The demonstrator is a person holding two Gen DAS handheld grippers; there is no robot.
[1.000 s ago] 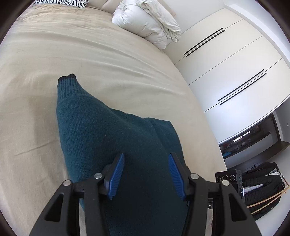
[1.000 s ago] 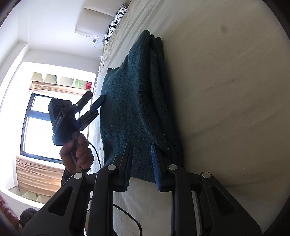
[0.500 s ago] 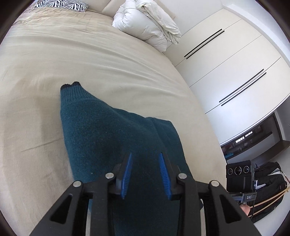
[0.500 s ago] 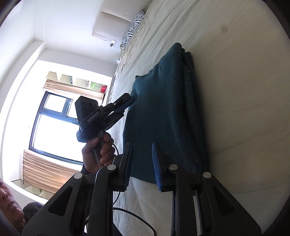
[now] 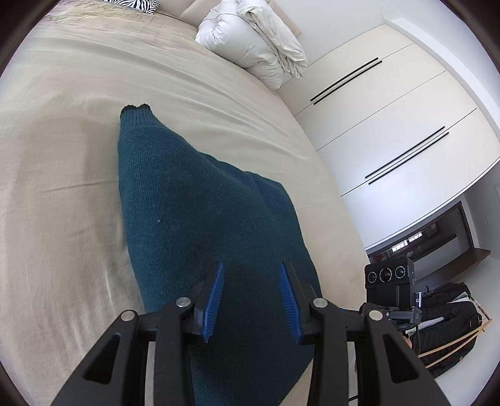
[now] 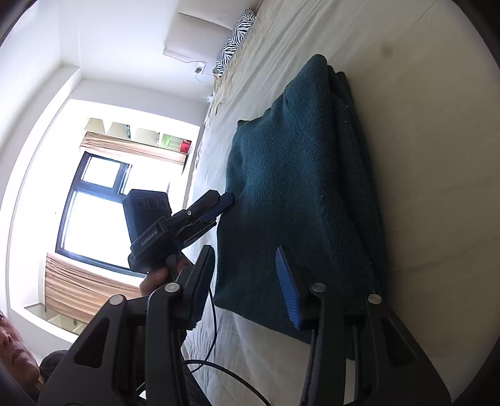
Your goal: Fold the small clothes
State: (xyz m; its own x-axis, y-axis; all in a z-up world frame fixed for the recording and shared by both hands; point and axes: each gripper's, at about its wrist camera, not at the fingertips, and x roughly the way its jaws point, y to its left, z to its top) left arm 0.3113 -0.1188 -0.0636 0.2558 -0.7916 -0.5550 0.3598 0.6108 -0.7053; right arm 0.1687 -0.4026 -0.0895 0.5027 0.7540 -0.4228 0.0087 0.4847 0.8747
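Observation:
A dark teal knitted sweater [image 5: 203,212] lies folded in layers on the beige bed [image 5: 62,125]; it also shows in the right wrist view [image 6: 297,193]. My left gripper [image 5: 251,281] is open and empty, hovering just above the sweater's near end. It also shows in the right wrist view [image 6: 226,200], beside the sweater's left edge. My right gripper [image 6: 247,268] is open and empty over the sweater's near edge. Its body shows in the left wrist view [image 5: 390,290], off the bed's right side.
A white folded duvet [image 5: 253,47] and a zebra pillow [image 5: 134,4] lie at the head of the bed. White wardrobe doors [image 5: 390,131] stand to the right, with a black bag [image 5: 447,312] on the floor. A window [image 6: 93,212] is beyond the bed's left side.
Both grippers have opened wider than half a second ago. The left gripper had narrowed, then reopened. The sweater has stayed in place on the bed.

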